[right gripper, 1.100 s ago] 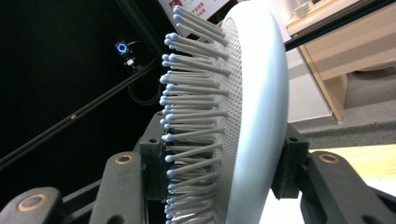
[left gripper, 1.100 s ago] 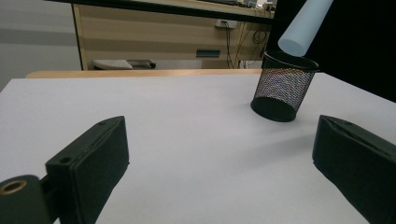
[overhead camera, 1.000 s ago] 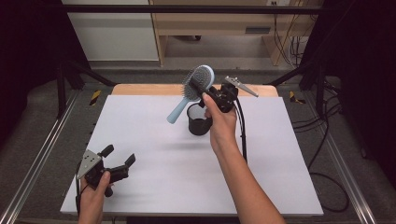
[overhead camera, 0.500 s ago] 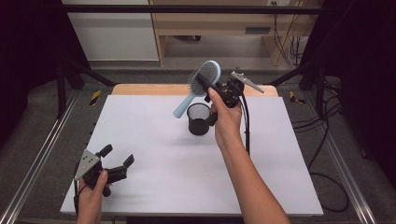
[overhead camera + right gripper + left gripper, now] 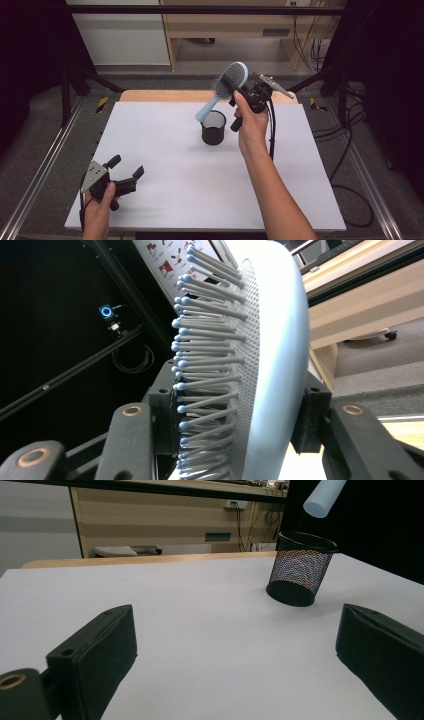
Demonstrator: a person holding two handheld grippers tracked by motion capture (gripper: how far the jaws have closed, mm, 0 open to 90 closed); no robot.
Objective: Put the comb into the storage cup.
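Right gripper (image 5: 239, 86) clamped on the head of a pale blue paddle hairbrush (image 5: 224, 89), one jaw against the bristle face, the other on the smooth back, as the right gripper view shows (image 5: 250, 390); brush held in the air, tilted, handle end pointing down and hanging just above the rim of the black mesh pen cup (image 5: 213, 127) that stands upright toward the far side of the white table (image 5: 165, 145). Judged step: lowering the handle into the cup. To do it well, bring the handle tip over the cup's centre, steepen the brush toward upright, descend slowly so the light cup is not tipped, release only once the handle bears inside. Left gripper (image 5: 125, 171) rests at the near left, jaws apart, nothing between them. No brand or label readable on brush or cup; wall sheets behind too blurred to read
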